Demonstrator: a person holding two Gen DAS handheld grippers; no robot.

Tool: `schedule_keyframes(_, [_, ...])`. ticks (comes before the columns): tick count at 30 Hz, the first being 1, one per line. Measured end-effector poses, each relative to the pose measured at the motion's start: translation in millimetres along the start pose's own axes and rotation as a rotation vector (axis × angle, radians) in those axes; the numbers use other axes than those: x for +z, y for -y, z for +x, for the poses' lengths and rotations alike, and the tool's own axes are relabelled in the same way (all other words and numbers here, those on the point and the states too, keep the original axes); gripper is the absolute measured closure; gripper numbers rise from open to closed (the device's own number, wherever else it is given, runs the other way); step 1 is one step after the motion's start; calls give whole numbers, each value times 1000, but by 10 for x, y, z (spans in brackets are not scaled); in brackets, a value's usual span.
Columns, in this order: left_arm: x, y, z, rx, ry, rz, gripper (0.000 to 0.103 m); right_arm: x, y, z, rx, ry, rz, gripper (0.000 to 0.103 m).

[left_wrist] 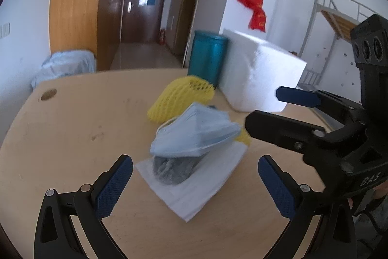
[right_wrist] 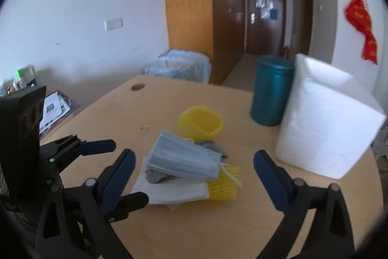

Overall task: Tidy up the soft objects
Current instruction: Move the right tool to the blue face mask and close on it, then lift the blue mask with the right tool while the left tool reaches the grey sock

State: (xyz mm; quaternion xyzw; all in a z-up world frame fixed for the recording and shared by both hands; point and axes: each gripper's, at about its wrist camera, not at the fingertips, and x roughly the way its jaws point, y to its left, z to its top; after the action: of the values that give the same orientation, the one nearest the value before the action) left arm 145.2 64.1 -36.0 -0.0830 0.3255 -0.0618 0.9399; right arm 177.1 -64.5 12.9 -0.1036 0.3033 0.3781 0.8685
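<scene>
A pale blue face mask [left_wrist: 196,135] [right_wrist: 181,157] tops a small pile on the wooden table [left_wrist: 72,137]. Under it lie a grey cloth [left_wrist: 172,169], a white mask [left_wrist: 194,193] [right_wrist: 174,191] and a flat yellow foam net [right_wrist: 223,183]. A second yellow foam net [left_wrist: 181,96] [right_wrist: 201,123], a rounded one, stands just behind the pile. My left gripper [left_wrist: 195,159] is open, hovering short of the pile with nothing between its fingers. My right gripper [right_wrist: 194,154] is open too, its blue pads wide on either side of the pile and apart from it.
A teal canister [left_wrist: 208,55] [right_wrist: 271,91] and a white foam box [left_wrist: 262,74] [right_wrist: 325,123] stand at the table's far right. A cable hole [left_wrist: 48,94] marks the far left corner. Papers [right_wrist: 54,111] lie on a lower surface to the left.
</scene>
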Motion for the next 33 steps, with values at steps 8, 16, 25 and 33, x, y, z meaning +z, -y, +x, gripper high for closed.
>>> schedule_keyframes(8, [0, -136, 45, 24, -13, -31, 0, 20, -66, 350, 43, -79, -20, 14])
schedule_keyframes(16, [-4, -285, 257, -7, -106, -72, 1, 50, -36, 571, 63, -132, -30, 15])
schedule_keyframes(25, [-41, -288, 270, -8, -120, -61, 1, -48, 217, 616, 133, -235, 84, 64])
schedule_keyframes(33, [-3, -271, 245, 23, -101, -65, 1, -155, 533, 286, 49, -205, 149, 65])
